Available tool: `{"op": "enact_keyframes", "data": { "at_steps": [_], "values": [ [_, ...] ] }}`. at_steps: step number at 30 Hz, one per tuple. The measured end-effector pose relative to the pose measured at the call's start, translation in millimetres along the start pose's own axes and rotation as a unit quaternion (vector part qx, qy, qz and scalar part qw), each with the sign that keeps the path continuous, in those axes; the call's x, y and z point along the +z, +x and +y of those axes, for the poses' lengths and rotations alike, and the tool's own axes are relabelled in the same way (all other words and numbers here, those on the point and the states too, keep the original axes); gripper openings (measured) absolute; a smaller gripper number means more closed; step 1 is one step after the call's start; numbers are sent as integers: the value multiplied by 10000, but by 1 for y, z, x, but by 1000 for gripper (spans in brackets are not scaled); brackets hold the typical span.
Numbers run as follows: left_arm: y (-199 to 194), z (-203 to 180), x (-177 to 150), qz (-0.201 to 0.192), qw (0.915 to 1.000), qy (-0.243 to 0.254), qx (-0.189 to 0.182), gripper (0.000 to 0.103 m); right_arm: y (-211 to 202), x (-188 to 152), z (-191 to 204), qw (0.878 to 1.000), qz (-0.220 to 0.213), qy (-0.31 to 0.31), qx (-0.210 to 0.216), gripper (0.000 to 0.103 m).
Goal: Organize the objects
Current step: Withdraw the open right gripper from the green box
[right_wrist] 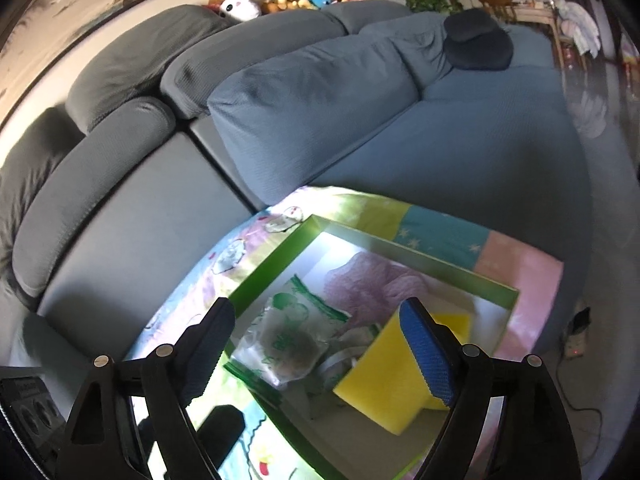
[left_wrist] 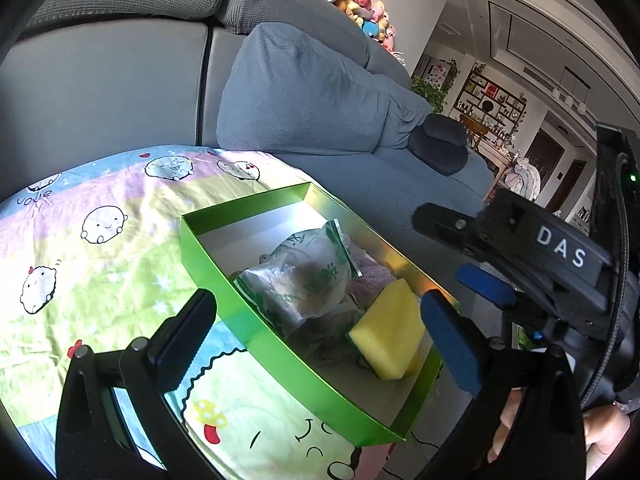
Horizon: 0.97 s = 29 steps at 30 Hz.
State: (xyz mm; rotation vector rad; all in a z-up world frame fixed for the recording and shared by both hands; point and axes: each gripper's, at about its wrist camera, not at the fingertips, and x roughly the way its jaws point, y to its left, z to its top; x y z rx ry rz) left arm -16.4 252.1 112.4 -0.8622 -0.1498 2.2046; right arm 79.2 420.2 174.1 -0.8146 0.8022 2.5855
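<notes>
A green tray (left_wrist: 224,280) lies open on the cartoon-print cloth (left_wrist: 100,264). Inside it rest a yellow sponge (left_wrist: 390,338), tilted, and crinkled clear packets (left_wrist: 300,276).

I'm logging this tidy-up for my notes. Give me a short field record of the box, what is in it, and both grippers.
container: open green cardboard box on a cartoon-print cloth
contents: yellow sponge block, clear plastic bag with green print, pink fabric
left gripper: open, empty
right gripper: open, above the box, holding nothing
</notes>
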Motion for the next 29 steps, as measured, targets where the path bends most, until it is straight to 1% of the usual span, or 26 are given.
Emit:
{"op": "enact_keyframes", "data": {
  "at_steps": [2,3,4,9,13,18,20,29],
  "values": [
    [-4,0,-1,29,10000,-13,-30,102,-5,0,-1,10000,-21,-12,-44,89],
    [-4,-1,-1,52,10000,-10,-48,102,-6,0,-1,10000,-26,-30,-62,94],
    [-5,-1,-2,66,10000,1,-56,102,-9,1,-1,9999,-49,-62,-81,94],
    [-11,-4,-4,63,9999,56,-71,102,-19,0,-2,9997,-97,-89,-188,94],
    [-13,-5,-7,105,9999,39,-115,102,-22,-8,-9,9996,-33,-70,-256,94],
    [-14,-4,-10,170,9998,19,-30,102,-21,-16,-18,9987,32,-63,-511,94],
    [-14,-3,-11,182,9998,-5,-29,102,-20,-16,-19,9985,95,-63,-535,94],
    [-17,-1,-13,168,9999,-1,15,102,-22,-19,-15,9986,92,-187,-490,94]
  ]
}}
